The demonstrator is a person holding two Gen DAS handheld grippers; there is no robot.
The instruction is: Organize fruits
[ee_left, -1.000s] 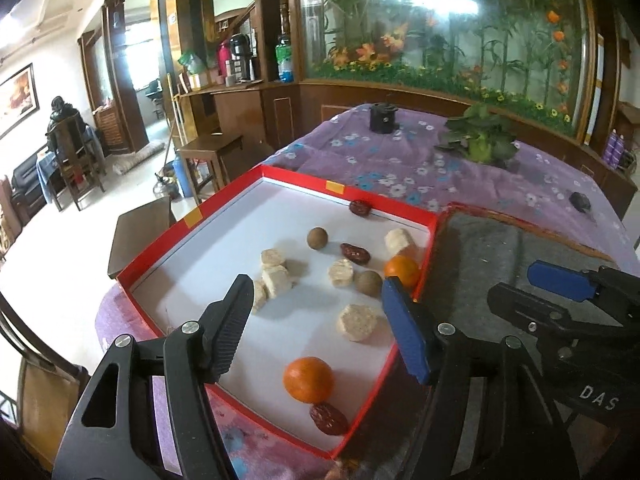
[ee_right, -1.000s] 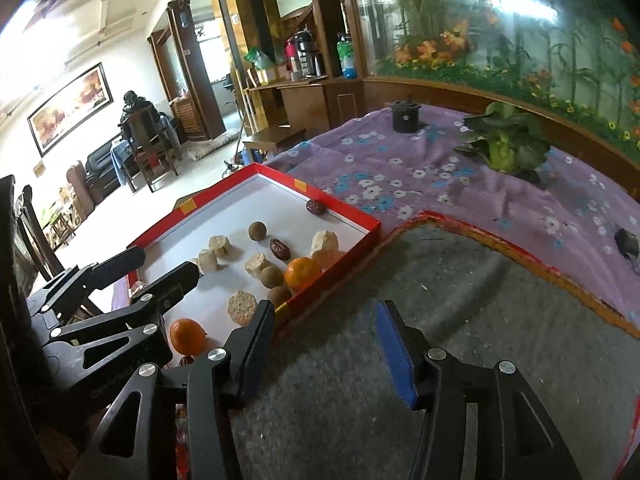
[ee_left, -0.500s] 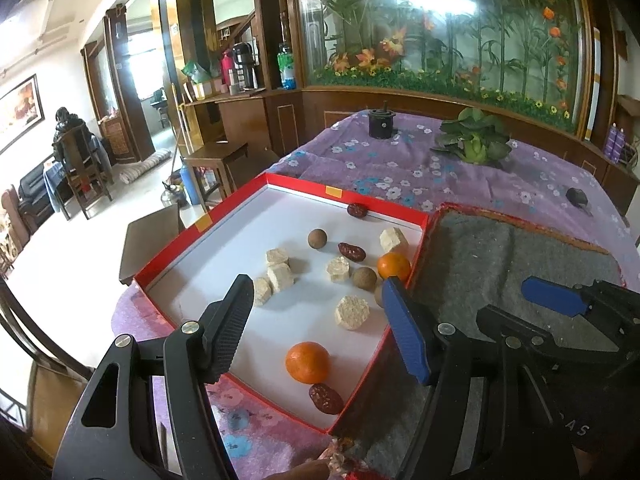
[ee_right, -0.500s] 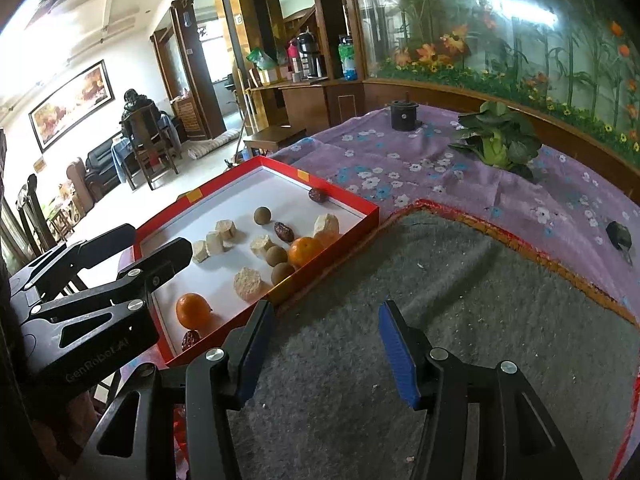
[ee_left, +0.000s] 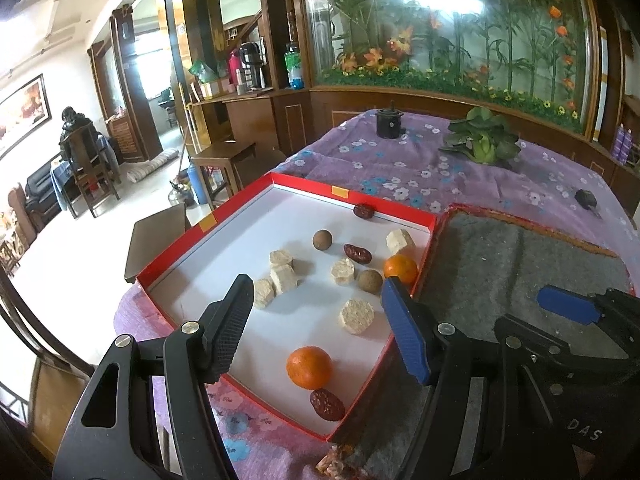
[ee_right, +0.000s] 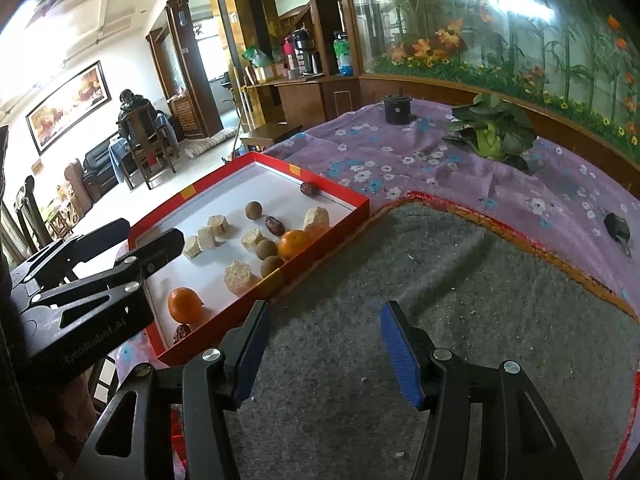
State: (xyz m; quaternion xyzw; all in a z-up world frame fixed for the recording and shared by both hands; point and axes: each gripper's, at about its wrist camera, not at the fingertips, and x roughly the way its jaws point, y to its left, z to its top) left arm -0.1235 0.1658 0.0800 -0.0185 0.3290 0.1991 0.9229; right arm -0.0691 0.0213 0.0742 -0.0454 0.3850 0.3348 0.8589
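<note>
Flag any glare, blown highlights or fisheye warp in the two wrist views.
Left wrist: glare streak on the glass planter wall, blown-out doorway at left, straight pillars bowed by the lens; red tray and left gripper sharp. Right wrist: glare on the same glass, ceiling corner overexposed, grey mat edge curved; right gripper in focus.

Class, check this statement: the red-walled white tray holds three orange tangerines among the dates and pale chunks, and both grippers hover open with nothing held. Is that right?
Not quite: the red-walled white tray holds two orange tangerines, not three, one near the front and one by the right wall, as the left wrist view shows. The rest stands: the left gripper and right gripper hover with jaws open, nothing held.
</note>
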